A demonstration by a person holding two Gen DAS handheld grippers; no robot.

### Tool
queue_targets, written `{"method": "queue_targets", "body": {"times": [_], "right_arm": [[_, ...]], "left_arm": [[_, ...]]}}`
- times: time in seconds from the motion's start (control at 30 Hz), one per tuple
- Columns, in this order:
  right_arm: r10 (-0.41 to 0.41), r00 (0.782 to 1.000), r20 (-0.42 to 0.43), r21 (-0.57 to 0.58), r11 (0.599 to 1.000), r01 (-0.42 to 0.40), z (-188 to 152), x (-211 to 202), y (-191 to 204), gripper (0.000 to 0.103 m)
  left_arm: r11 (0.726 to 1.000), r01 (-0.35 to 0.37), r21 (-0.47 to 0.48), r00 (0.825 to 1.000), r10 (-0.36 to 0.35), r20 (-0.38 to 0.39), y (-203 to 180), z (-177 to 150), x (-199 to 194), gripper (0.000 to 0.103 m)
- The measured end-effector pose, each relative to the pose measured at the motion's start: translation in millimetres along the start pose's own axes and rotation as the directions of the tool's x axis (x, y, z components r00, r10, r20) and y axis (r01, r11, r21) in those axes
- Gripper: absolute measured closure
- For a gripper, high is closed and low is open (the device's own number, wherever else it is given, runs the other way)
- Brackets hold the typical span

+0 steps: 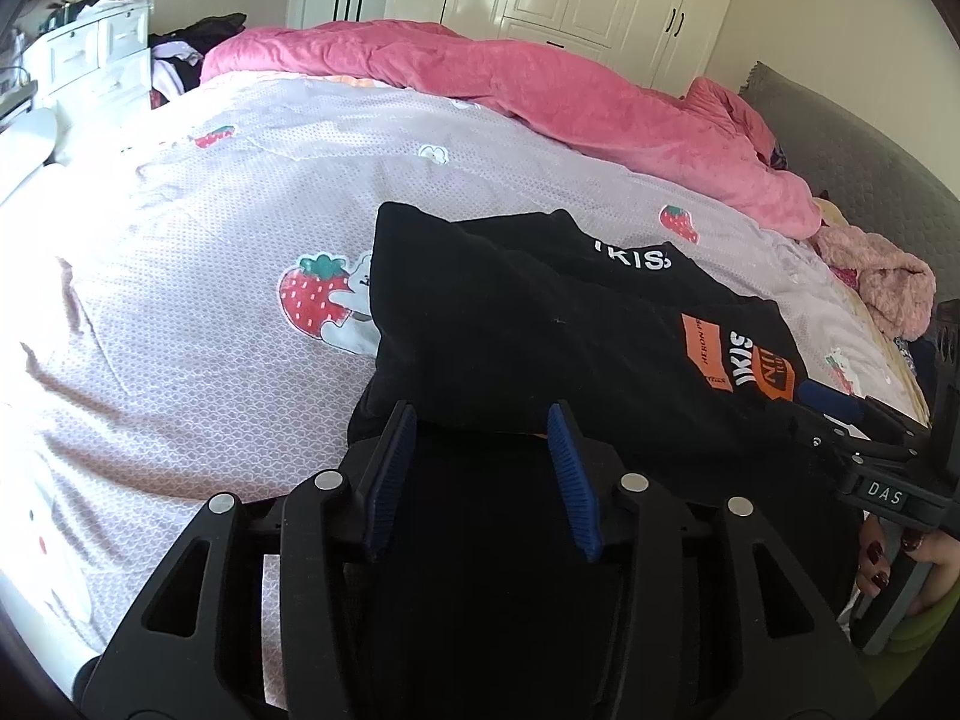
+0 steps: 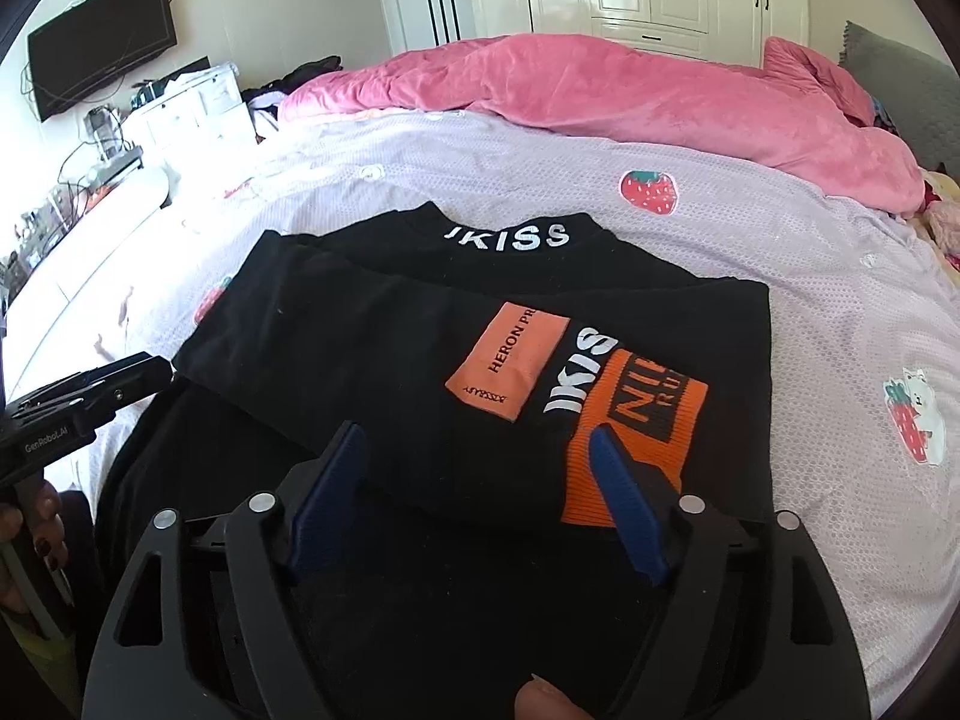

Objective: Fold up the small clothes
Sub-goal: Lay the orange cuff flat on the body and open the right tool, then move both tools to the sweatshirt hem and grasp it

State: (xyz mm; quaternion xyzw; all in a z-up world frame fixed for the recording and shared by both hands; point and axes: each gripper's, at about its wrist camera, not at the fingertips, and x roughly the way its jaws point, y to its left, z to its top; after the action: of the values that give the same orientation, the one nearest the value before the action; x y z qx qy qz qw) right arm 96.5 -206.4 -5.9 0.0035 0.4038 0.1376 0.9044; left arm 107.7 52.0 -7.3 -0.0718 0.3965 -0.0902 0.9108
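The black cotton top with white lettering and orange woven patches lies on the bed's lilac strawberry-print sheet, well short of the rumpled pink fleece blanket along the far side. It is spread flat there, probably because the soft, broad sheet gives room to lay panels over one another.

The top looks partly folded: a doubled layer sits across the body, its edge running straight just below the neckband lettering, with the orange patches on the side farther from the left tool. The near hem hangs darker and looser toward both tools, so a further fold seems due.

The left tool hovers at the near edge of the top, its blue pads spread with no cloth pinched between them. The right tool stands beside the orange patch, its blue pads spread wider and equally empty; one pad overlaps the patch in the view, but whether it touches I cannot tell. Both point down at the hem, likely ready for a fresh grip.
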Motion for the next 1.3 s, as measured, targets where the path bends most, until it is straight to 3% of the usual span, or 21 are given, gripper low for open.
{"method": "queue_targets", "body": {"times": [0.23, 0.3, 0.4, 0.5, 0.63, 0.7, 1.3], "right_arm": [[0.000, 1.000, 0.026, 0.002, 1.000, 0.000, 2.8, -10.5, 0.1, 0.017], [0.001, 0.999, 0.035, 0.001, 1.000, -0.001, 3.4, -13.7, 0.4, 0.016], [-0.004, 0.999, 0.044, 0.004, 1.000, 0.004, 4.3, -18.6, 0.0, 0.013], [-0.006, 0.999, 0.053, 0.008, 1.000, 0.006, 4.6, -23.9, -1.2, 0.012], [-0.013, 0.997, 0.070, 0.011, 1.000, 0.012, 4.7, -33.9, -2.8, 0.011], [-0.015, 0.997, 0.079, 0.010, 1.000, 0.014, 4.4, -38.9, -3.5, 0.011], [-0.043, 0.994, 0.096, 0.016, 0.999, 0.042, -15.6, -71.6, -16.6, 0.010]], "left_arm": [[1.000, -0.011, 0.008, 1.000, 0.011, 0.023, -5.0, 1.4, -11.1, 0.049], [1.000, -0.018, 0.013, 0.999, 0.017, 0.034, -6.7, 1.9, -15.3, 0.037], [1.000, -0.024, 0.016, 0.999, 0.024, 0.046, -8.5, 2.0, -20.8, 0.029], [0.999, -0.028, 0.020, 0.998, 0.027, 0.056, -10.1, 2.1, -26.5, 0.022], [0.999, -0.034, 0.024, 0.997, 0.033, 0.067, -11.8, 1.8, -33.9, 0.020], [0.999, -0.038, 0.024, 0.997, 0.036, 0.073, -12.3, 1.5, -37.5, 0.012], [0.996, -0.078, 0.036, 0.993, 0.075, 0.088, -7.7, -14.1, -64.1, 0.010]]}}
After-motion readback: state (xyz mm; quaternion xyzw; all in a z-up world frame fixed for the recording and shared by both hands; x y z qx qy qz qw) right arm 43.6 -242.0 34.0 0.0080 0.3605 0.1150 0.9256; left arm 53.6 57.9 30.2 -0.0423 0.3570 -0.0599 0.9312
